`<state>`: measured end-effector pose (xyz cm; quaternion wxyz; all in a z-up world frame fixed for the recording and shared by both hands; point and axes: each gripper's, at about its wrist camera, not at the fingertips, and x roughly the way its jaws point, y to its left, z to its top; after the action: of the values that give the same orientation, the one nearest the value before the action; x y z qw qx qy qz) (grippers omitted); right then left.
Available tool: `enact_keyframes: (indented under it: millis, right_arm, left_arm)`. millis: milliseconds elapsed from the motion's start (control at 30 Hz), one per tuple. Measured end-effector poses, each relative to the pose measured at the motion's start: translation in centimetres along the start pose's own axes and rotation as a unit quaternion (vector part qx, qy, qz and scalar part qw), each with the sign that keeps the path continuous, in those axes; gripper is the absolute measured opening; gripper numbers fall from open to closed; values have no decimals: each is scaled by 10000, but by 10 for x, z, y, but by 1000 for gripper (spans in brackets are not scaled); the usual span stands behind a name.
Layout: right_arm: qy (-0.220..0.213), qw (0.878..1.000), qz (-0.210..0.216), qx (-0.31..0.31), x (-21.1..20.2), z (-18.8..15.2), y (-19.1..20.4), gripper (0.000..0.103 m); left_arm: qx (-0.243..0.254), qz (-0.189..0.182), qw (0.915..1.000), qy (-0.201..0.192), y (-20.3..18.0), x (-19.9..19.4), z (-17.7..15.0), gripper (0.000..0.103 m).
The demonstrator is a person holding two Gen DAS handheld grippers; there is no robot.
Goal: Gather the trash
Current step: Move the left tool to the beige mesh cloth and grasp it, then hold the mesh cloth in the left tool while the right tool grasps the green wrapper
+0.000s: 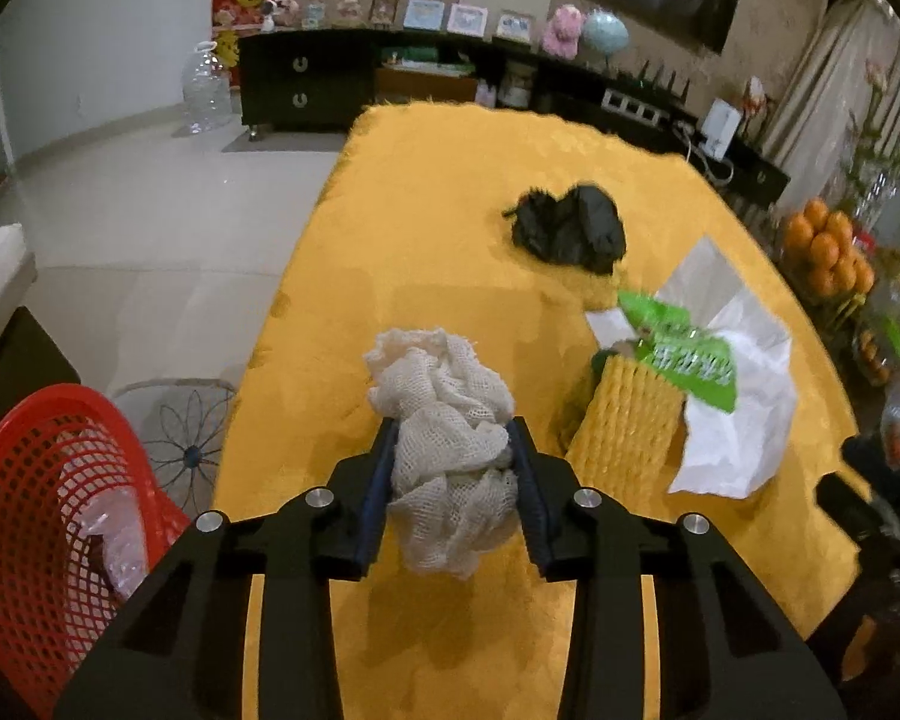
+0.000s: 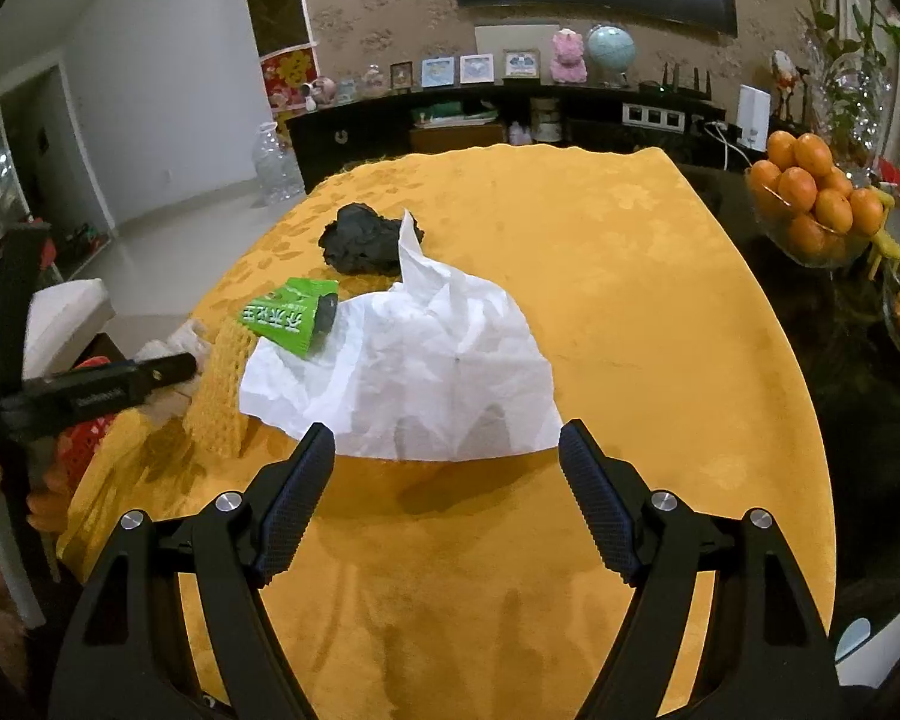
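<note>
Left wrist view: my left gripper (image 1: 455,468) clamps the white mesh wad (image 1: 444,420) above the yellow table's (image 1: 426,192) near-left edge, red basket (image 1: 30,480) lower left. Right gripper (image 2: 447,450) gapes before white paper (image 2: 414,372); green wrapper (image 2: 288,315), black wad (image 2: 363,240) beyond.

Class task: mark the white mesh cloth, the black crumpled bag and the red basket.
white mesh cloth (image 1: 450,420), left wrist view, its bunched middle.
black crumpled bag (image 1: 570,228), left wrist view, its centre.
red basket (image 1: 36,510), left wrist view, its lattice wall.
</note>
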<state>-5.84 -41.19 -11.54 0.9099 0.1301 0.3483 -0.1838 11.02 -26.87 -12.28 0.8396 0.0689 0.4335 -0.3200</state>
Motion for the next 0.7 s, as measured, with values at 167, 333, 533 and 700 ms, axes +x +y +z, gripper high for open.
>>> enact_keyframes:
  millis: [167,333,533,700]
  right_arm:
    - [17,10000,82,18,1,6,8,75]
    - [-102,9995,303,-17,3,30,30,75]
    - [-106,9988,467,138,27,64,52,75]
    - [119,9986,455,256,62,79,71,75]
  left_arm:
    - [-5,210,9993,-308,9,-22,4,35]
    - [-43,389,9983,-424,17,-30,6,35]
    - [116,696,9959,-572,19,-36,5,35]
    - [180,783,9949,-601,24,-38,4,35]
